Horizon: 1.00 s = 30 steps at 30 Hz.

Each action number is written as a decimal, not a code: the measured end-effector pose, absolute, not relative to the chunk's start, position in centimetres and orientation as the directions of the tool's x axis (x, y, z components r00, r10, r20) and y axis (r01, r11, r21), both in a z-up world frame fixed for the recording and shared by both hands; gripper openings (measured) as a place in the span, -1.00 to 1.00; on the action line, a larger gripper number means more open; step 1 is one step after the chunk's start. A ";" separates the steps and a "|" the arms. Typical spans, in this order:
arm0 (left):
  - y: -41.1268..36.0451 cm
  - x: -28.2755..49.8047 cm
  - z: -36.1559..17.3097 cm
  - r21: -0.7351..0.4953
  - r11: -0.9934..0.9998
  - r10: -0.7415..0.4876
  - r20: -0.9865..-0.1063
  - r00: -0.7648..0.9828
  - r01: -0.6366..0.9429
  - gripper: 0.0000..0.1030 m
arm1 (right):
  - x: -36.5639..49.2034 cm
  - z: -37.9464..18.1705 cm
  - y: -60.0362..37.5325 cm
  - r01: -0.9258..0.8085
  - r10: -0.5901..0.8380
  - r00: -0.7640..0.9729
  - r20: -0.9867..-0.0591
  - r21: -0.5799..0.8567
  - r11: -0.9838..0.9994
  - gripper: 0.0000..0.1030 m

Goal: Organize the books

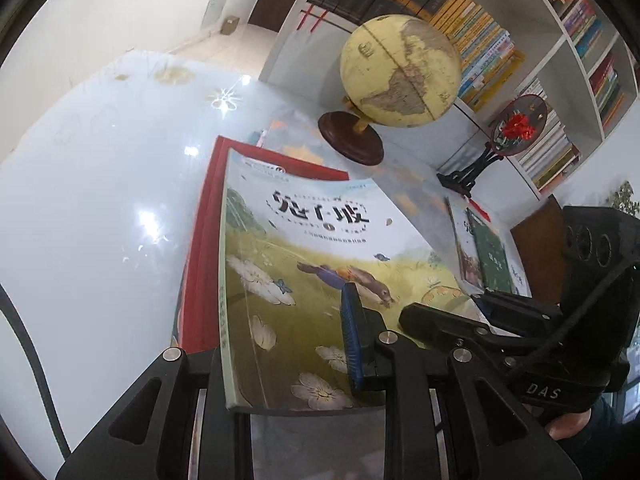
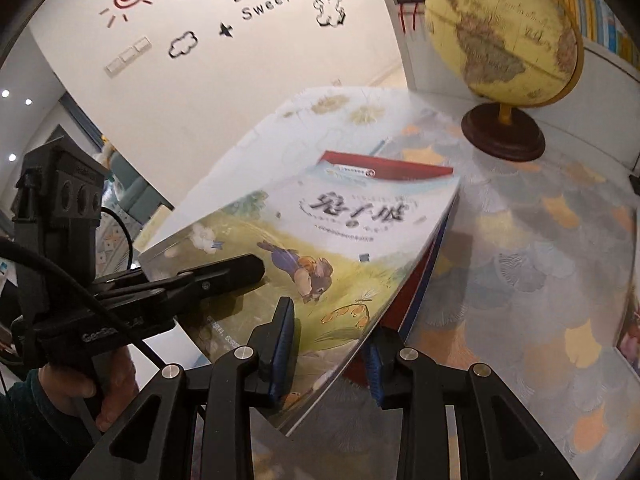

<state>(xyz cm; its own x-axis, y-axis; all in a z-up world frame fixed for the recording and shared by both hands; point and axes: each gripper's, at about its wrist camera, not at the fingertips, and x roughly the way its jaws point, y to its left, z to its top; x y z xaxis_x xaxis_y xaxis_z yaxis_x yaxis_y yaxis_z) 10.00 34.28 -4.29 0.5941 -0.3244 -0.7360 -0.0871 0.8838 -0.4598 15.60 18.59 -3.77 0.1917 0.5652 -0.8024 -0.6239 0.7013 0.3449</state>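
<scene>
Nearest the lens, the rabbit-cover book [image 1: 304, 264] is pinched narrow at its near edge by the left tongs [image 1: 296, 344] and right tongs [image 2: 332, 356], one per corner, prob. so it's kept level. It's held over a red book [image 1: 200, 240] on the desk [image 1: 100, 200], apparently for stacking; globe [image 1: 400, 68] and bookshelf [image 1: 560, 60] are to the right.

Stack of books [image 1: 304, 248] is held above the table [image 1: 100, 200], the illustrated book [image 2: 320, 248] on top of the red-covered book [image 2: 400, 168]. Left gripper [image 1: 288, 344] clamps its near left edge; right gripper [image 2: 332, 352] clamps its near right edge. Globe [image 1: 400, 68] stands on the table behind the stack, before the bookshelf [image 1: 576, 80]. Further books [image 1: 488, 252] lie to the right.
</scene>
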 end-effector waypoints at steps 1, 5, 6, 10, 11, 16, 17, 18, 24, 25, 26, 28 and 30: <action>34.4 10.1 -4.5 -0.461 0.884 -0.328 -0.737 0.591 -0.084 -0.61 | 15.9 -4.1 18.9 -0.619 0.560 0.184 -0.808 0.347 0.704 -0.40; 35.3 10.6 -5.4 -0.480 0.873 -0.354 -0.741 0.571 -0.081 -0.60 | 17.4 -5.4 19.2 -0.588 0.561 0.154 -0.814 0.381 0.714 -0.39; 35.5 10.9 -5.6 -0.482 0.873 -0.358 -0.744 0.564 -0.082 -0.56 | 17.7 -5.6 19.1 -0.577 0.565 0.146 -0.812 0.394 0.716 -0.39; 36.2 11.2 -6.6 -0.497 0.862 -0.374 -0.752 0.543 -0.095 -0.55 | 18.5 -6.5 19.1 -0.550 0.560 0.127 -0.819 0.411 0.727 -0.39; 36.4 11.1 -6.9 -0.502 0.859 -0.375 -0.753 0.540 -0.103 -0.54 | 18.5 -6.7 19.2 -0.549 0.555 0.123 -0.823 0.409 0.729 -0.39; 37.4 11.0 -7.9 -0.517 0.843 -0.373 -0.761 0.530 -0.148 -0.53 | 18.8 -7.5 19.5 -0.544 0.535 0.108 -0.838 0.400 0.737 -0.39; 37.6 10.9 -8.2 -0.520 0.839 -0.372 -0.763 0.528 -0.161 -0.53 | 18.7 -7.5 19.4 -0.541 0.534 0.104 -0.839 0.402 0.739 -0.39; 37.7 10.9 -8.2 -0.520 0.838 -0.369 -0.765 0.527 -0.168 -0.53 | 18.6 -7.6 19.4 -0.536 0.534 0.100 -0.840 0.407 0.740 -0.39; 39.1 10.3 -8.7 -0.495 0.837 -0.318 -0.785 0.532 -0.231 -0.50 | 18.6 -8.1 19.8 -0.524 0.518 0.092 -0.850 0.401 0.751 -0.39; 39.4 10.3 -8.6 -0.497 0.833 -0.313 -0.784 0.535 -0.241 -0.50 | 18.6 -8.2 19.8 -0.524 0.513 0.095 -0.853 0.395 0.755 -0.39; 39.7 10.2 -8.6 -0.497 0.831 -0.306 -0.784 0.540 -0.250 -0.50 | 18.6 -8.3 19.8 -0.522 0.510 0.100 -0.854 0.391 0.758 -0.39; 40.2 9.9 -8.5 -0.477 0.837 -0.276 -0.792 0.544 -0.269 -0.49 | 18.6 -8.3 19.6 -0.510 0.511 0.103 -0.853 0.396 0.764 -0.39; 40.5 9.9 -8.4 -0.475 0.836 -0.271 -0.794 0.544 -0.277 -0.49 | 18.7 -8.3 19.5 -0.503 0.517 0.095 -0.851 0.407 0.762 -0.39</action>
